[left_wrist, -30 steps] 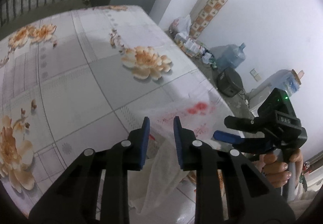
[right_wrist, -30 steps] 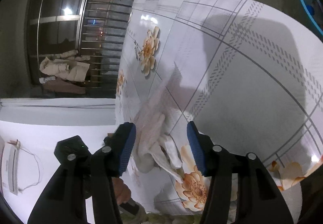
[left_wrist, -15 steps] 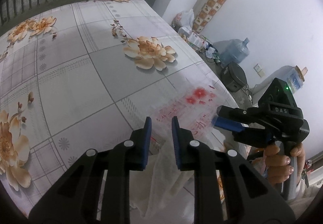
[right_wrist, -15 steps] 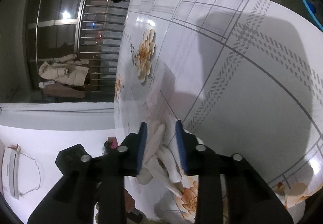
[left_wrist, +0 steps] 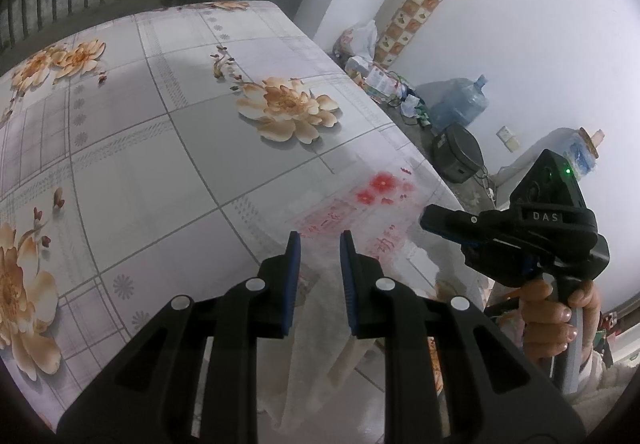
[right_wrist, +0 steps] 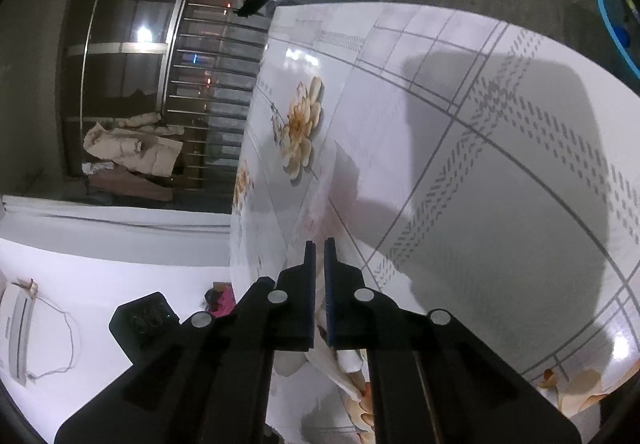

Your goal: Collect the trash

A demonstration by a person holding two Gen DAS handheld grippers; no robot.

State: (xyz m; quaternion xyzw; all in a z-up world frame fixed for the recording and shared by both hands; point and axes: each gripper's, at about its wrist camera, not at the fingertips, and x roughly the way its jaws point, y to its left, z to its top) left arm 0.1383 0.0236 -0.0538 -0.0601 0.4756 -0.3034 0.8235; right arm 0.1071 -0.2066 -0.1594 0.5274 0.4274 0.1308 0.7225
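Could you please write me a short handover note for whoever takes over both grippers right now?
Left gripper: fingers a little apart around the translucent plastic bag at the table's near edge; whether they actually hold it is unclear.
Right gripper: fingers nearly closed on the same bag, pinching its white film.
Bag: printed in red, lying partly on the floral table and hanging over the edge.
Done: both grippers are at the bag.
Left: probably lift or open the bag. No loose trash shows on the table here.
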